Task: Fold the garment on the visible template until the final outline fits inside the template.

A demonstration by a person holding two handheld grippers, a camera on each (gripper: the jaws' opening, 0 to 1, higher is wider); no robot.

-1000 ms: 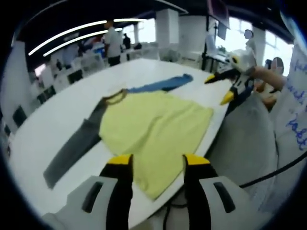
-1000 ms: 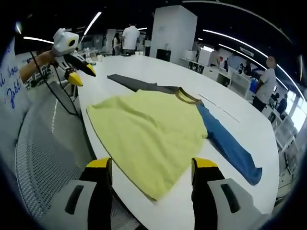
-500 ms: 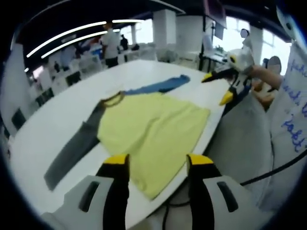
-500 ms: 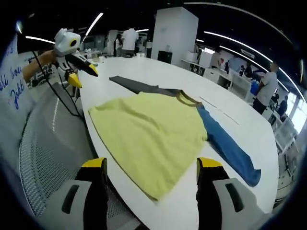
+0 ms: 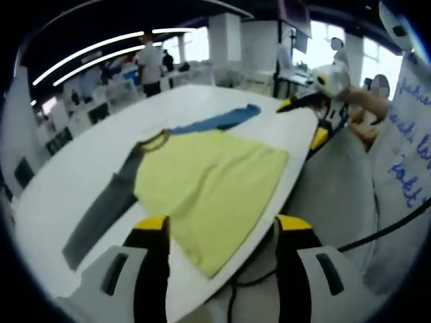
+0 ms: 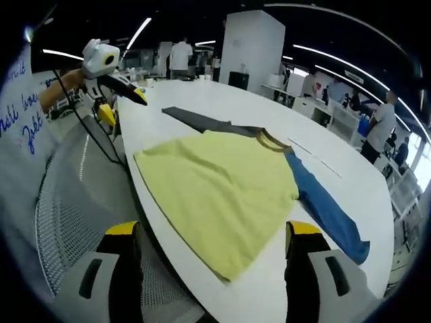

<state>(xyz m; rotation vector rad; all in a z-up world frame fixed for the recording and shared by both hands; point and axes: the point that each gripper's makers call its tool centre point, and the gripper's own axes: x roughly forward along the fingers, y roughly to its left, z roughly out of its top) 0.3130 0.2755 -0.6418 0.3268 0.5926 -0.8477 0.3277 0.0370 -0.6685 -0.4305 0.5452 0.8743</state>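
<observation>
Left gripper view looks down the length of a white oval table (image 5: pixel 67 182) on which a long-sleeved shirt with a pale yellow body (image 5: pixel 209 185) lies spread flat. One sleeve is grey (image 5: pixel 101 212) and stretches toward the near left; the other is blue (image 5: pixel 219 121) and points away toward the far end. The shirt's hem lies along the table's near edge, one corner just at the rim. The left gripper (image 5: pixel 225 225), with black jaws tipped in yellow, hangs above that near hem with its jaws spread wide and nothing between them. The right gripper (image 5: pixel 306 121) shows at the upper right, held off the table's edge beside a grey mesh chair back (image 5: pixel 337 195).

Right gripper view shows the same shirt from the other side. The right gripper's own jaws stand wide apart and empty, above the table edge near the hem. People stand in the background of the office.
</observation>
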